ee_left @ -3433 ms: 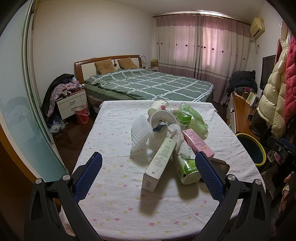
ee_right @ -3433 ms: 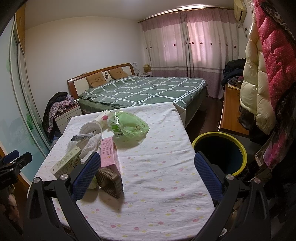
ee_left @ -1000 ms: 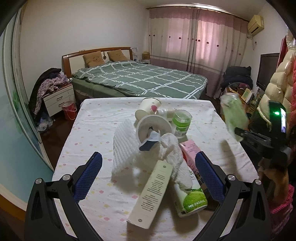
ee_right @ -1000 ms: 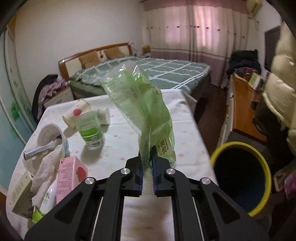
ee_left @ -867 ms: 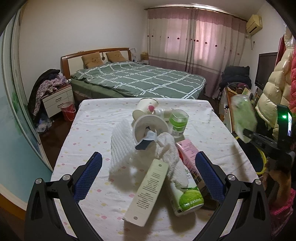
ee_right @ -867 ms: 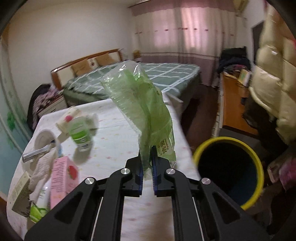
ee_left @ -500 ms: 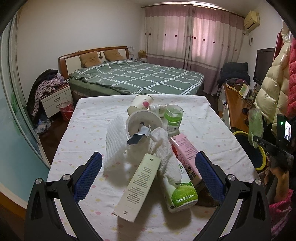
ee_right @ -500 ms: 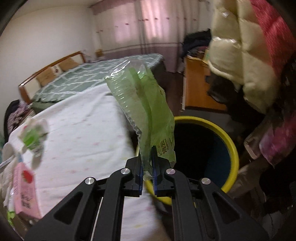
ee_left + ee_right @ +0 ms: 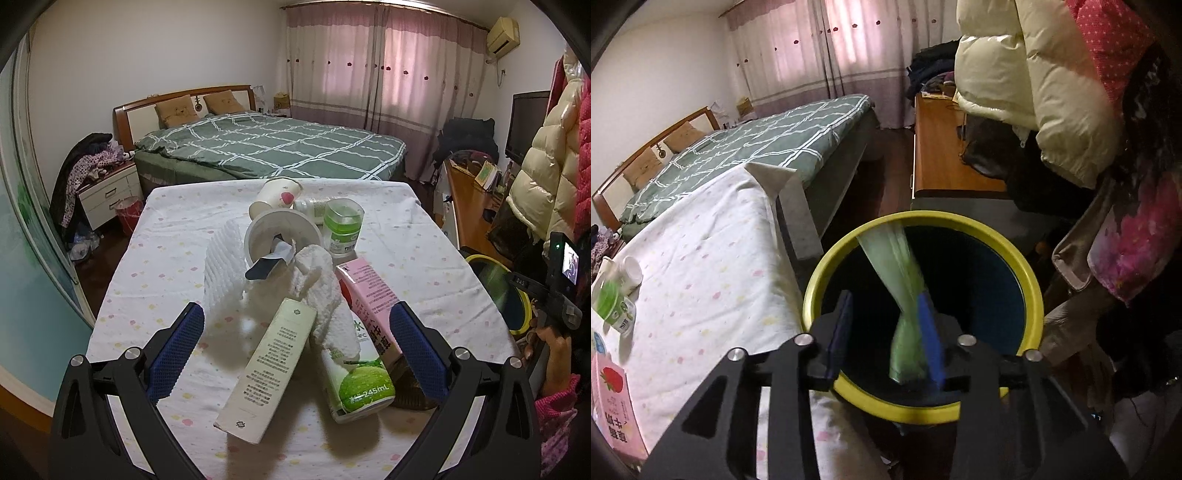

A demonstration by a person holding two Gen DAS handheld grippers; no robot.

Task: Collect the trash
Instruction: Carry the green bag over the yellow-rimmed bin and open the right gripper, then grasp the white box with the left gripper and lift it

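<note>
My right gripper [image 9: 884, 299] hangs over the yellow-rimmed bin [image 9: 827, 269] beside the table, and its jaws are opening. A green plastic bag [image 9: 899, 273], blurred, slides between them along the right pad, clear of the left one. My left gripper [image 9: 295, 312] stands wide open, empty, above the trash pile on the table [image 9: 166, 240]. The pile holds a long cream box [image 9: 269, 369], a green juice carton [image 9: 358, 380], a pink carton [image 9: 369, 299], white foam netting [image 9: 221, 273], a white bowl [image 9: 280, 236], a tipped paper cup [image 9: 277, 195] and a green bottle [image 9: 341, 229].
A person's hand [image 9: 550, 343] holds the right gripper at the table's right side. Puffy coats [image 9: 1034, 74] hang just above and right of the bin. A wooden desk [image 9: 942, 155] stands behind it. A green bed [image 9: 266, 147] lies beyond the table's far edge.
The right gripper swung from over the table to above the bin and tipped down. Its jaws, earlier shut on the green bag, have parted and the bag slips down. The left gripper stayed put.
</note>
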